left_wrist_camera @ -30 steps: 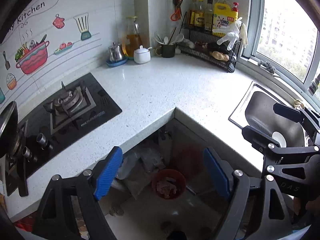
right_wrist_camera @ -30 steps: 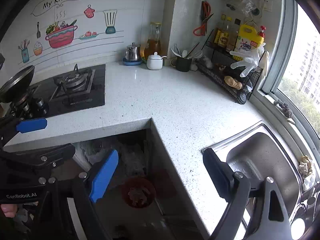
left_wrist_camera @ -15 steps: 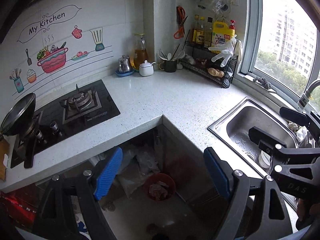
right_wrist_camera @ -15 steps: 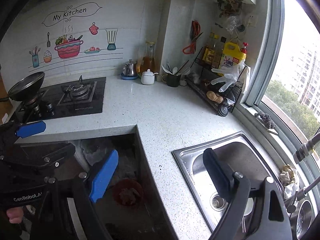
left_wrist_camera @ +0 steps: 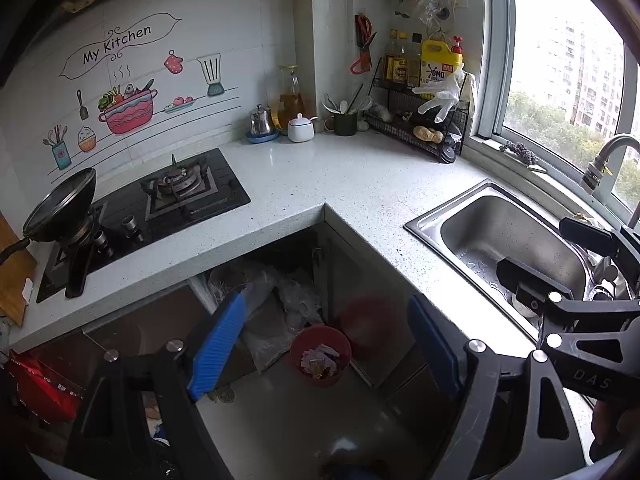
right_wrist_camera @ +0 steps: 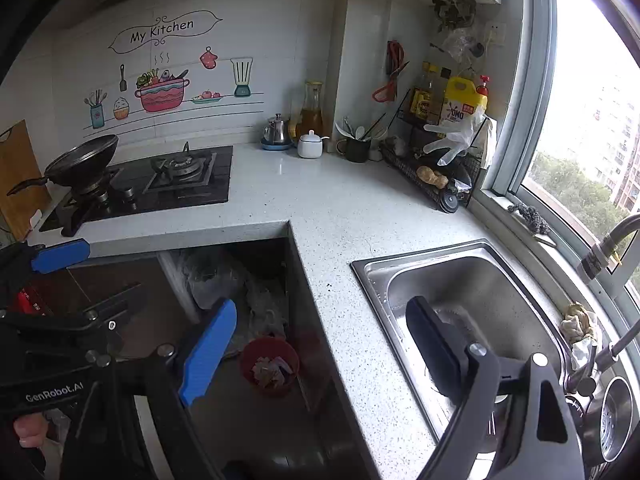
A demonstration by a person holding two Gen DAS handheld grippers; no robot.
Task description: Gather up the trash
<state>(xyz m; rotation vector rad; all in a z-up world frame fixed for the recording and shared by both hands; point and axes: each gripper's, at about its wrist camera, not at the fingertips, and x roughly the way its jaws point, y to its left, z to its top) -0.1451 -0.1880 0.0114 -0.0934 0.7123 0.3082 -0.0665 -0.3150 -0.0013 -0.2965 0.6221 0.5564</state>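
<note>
both grippers, left gripper (left_wrist_camera: 324, 344) and right gripper (right_wrist_camera: 316, 352), jaws wide, empty. red bin (left_wrist_camera: 320, 356) on floor: light, thin plastic, scraps loose; grab its rim.

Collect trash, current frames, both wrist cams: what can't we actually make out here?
- Red bin on the floor: holds scraps, left wrist view, too small to tell what they are.
- Space under the countertop: pale bags, dark and blurred in both views.
- Sink drain: right wrist view, hidden behind a finger of the right tongs.
- Faucet: cut off by the frame edge, left wrist view.
- Left tongs: open, nothing between them.
</note>
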